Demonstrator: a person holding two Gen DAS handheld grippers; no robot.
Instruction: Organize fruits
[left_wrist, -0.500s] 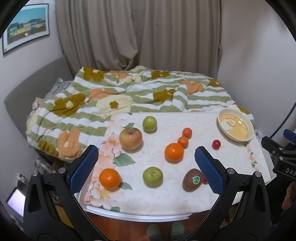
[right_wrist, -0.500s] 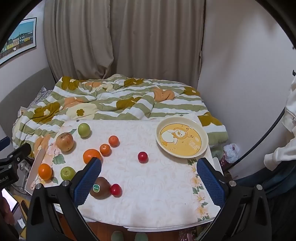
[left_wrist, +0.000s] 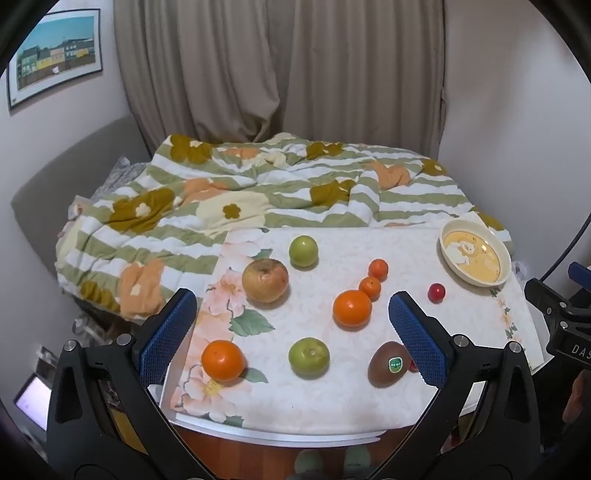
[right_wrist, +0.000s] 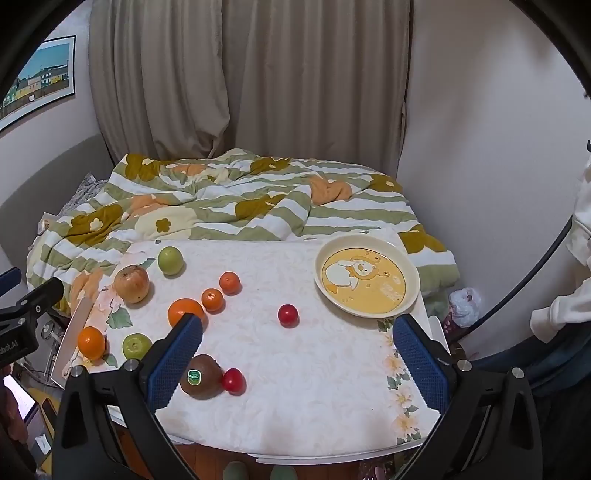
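Fruits lie loose on a white floral tablecloth (left_wrist: 332, 398): a brown apple (left_wrist: 265, 280), two green apples (left_wrist: 303, 250) (left_wrist: 308, 357), two oranges (left_wrist: 223, 360) (left_wrist: 351, 308), two small tangerines (left_wrist: 369, 287) (left_wrist: 378, 268), a stickered kiwi (left_wrist: 389, 363) and a red cherry tomato (left_wrist: 436, 292). A second red tomato (right_wrist: 233, 380) sits beside the kiwi (right_wrist: 201, 376). An empty yellow cartoon plate (right_wrist: 367, 281) stands at the back right. My left gripper (left_wrist: 291, 339) and right gripper (right_wrist: 297, 363) are both open and empty above the table's near edge.
A bed with a green striped floral blanket (left_wrist: 258, 192) lies behind the table. Curtains (left_wrist: 280, 66) hang at the back. A wall (right_wrist: 480, 147) is close on the right. The other gripper's body shows at the right edge of the left wrist view (left_wrist: 565, 325).
Both views have shifted very slightly; the fruits and the plate have not moved, and both grippers stay open.
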